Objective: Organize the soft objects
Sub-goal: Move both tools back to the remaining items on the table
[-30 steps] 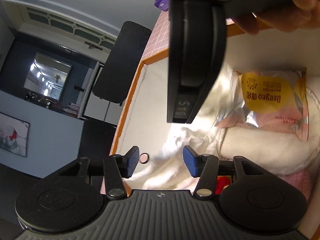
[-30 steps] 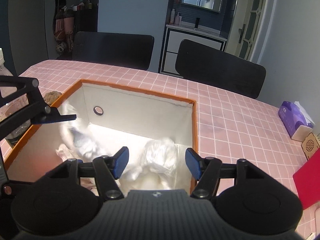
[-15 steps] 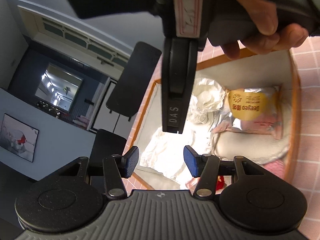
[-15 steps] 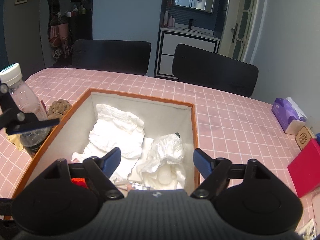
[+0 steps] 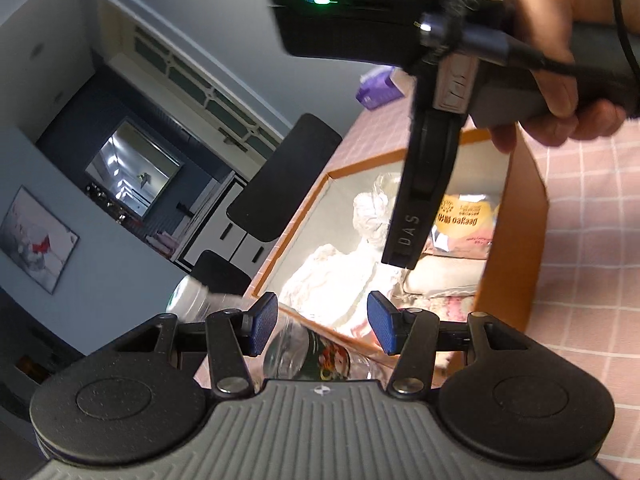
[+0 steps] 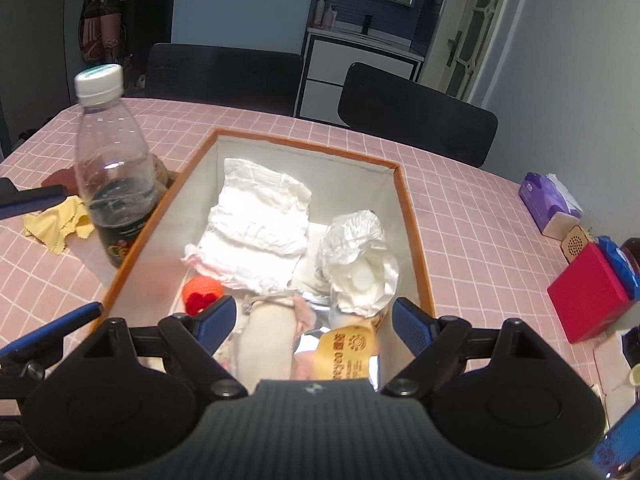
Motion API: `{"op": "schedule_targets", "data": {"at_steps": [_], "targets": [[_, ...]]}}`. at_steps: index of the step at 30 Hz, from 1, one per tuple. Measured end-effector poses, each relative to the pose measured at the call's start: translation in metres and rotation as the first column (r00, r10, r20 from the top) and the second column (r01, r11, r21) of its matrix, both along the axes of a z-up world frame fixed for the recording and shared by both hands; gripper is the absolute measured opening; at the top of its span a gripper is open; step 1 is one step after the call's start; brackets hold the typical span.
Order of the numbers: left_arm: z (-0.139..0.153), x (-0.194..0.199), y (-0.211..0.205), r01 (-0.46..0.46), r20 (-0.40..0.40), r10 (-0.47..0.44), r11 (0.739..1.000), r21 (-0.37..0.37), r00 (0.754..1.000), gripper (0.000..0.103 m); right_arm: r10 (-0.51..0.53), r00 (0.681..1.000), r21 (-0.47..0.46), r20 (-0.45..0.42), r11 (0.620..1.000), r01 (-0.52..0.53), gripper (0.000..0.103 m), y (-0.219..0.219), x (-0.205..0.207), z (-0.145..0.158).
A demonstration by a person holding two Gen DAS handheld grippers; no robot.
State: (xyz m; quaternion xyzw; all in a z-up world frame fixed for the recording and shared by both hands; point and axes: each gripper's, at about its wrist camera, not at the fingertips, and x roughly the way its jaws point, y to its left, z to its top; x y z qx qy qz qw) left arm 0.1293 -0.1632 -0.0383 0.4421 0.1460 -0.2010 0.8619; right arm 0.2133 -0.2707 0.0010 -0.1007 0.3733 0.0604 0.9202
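While your pink-tiled table (image 6: 460,208) carries it, the orange-rimmed bin (image 6: 412,216) holds the soft things: white cloth (image 6: 260,224), crumpled bag (image 6: 356,248), yellow-labelled packet (image 6: 348,354), orange knit piece (image 6: 202,290). Bottle (image 6: 114,176) stands beside its left wall. Your right gripper (image 6: 314,320), jaws just widening, empty; left gripper (image 5: 320,322) apart, empty.

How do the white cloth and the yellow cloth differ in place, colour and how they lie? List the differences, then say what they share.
Place: the white cloth lies inside the orange-rimmed box; the yellow cloth lies outside it on the pink checked table, left of the bottle.
Colour: the white cloth is plain white; the yellow cloth is pale yellow with zigzag edges.
Lie: the white cloth rests on other soft things; the yellow cloth rests on the tabletop.
Both are crumpled, and no claw holds either.
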Motion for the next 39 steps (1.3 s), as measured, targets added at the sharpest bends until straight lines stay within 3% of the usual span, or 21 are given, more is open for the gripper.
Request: {"op": "schedule_targets", "data": {"at_steps": [13,18,24,31,39], "targets": [[0.011,-0.024,0.069,-0.091,-0.048,0.083,0.971,-0.220,0.995,0.062,0.035,0.997,0.054,0.075,0.998,-0.039,0.087,0.047,-0.076,0.013],[0.008,-0.030,0.098,-0.165,-0.088,0.144,0.933,-0.318,0.986,0.062,0.056,0.991,0.083,0.122,0.994,-0.067,0.087,0.069,-0.096,0.010],[0.007,-0.030,0.140,-0.268,-0.133,0.233,0.858,-0.438,0.963,0.062,0.074,0.977,0.110,0.199,0.989,-0.097,0.087,0.096,-0.110,0.000],[-0.010,-0.035,0.186,-0.350,-0.193,0.292,0.801,-0.486,0.937,0.062,0.098,0.966,0.184,0.238,0.972,-0.144,0.086,0.129,-0.113,-0.025],[-0.026,-0.029,0.221,-0.422,-0.270,0.329,0.777,-0.467,0.905,0.060,0.127,0.972,0.200,0.199,0.965,-0.167,0.074,0.168,-0.094,-0.053]]}}
